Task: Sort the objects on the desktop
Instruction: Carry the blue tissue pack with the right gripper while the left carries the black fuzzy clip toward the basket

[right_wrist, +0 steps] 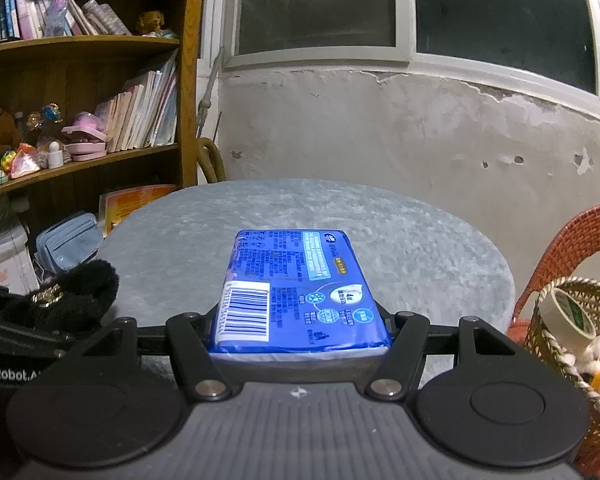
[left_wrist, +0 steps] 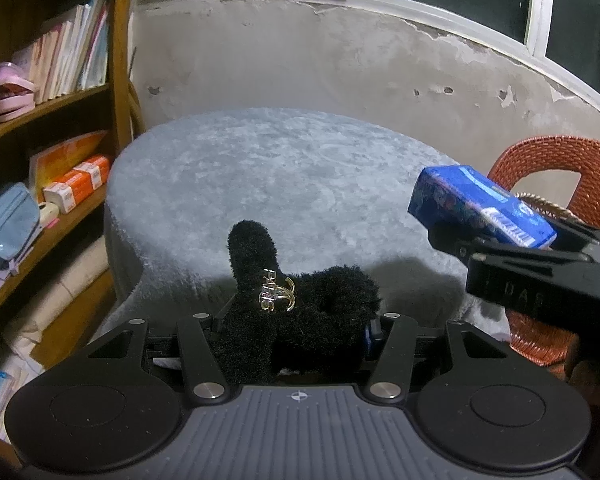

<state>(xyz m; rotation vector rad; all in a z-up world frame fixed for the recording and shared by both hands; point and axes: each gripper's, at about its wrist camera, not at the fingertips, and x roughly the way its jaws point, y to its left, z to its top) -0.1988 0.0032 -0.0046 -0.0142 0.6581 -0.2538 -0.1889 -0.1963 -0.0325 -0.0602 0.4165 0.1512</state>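
Tissue pack [right_wrist: 300, 292] clamped between right gripper [right_wrist: 300, 336] fingers

the desk [right_wrist: 420, 240] stands before the wall [right_wrist: 380, 128], with the bookshelf [right_wrist: 80, 152] to its left and the chair [right_wrist: 572, 240] to its right. a basket [right_wrist: 556, 344] sits on the chair, with tape rolls [right_wrist: 572, 316] in it. books [right_wrist: 144, 116] stand on the shelf, a pouch [right_wrist: 68, 244] lower down.

A round tabletop [right_wrist: 300, 208] draped in grey plush stands against a peeling plaster wall [right_wrist: 380, 128] under dark windows [right_wrist: 500, 12]. A wooden bookshelf [right_wrist: 80, 80] stands left, an orange wicker chair [left_wrist: 560, 168] right.
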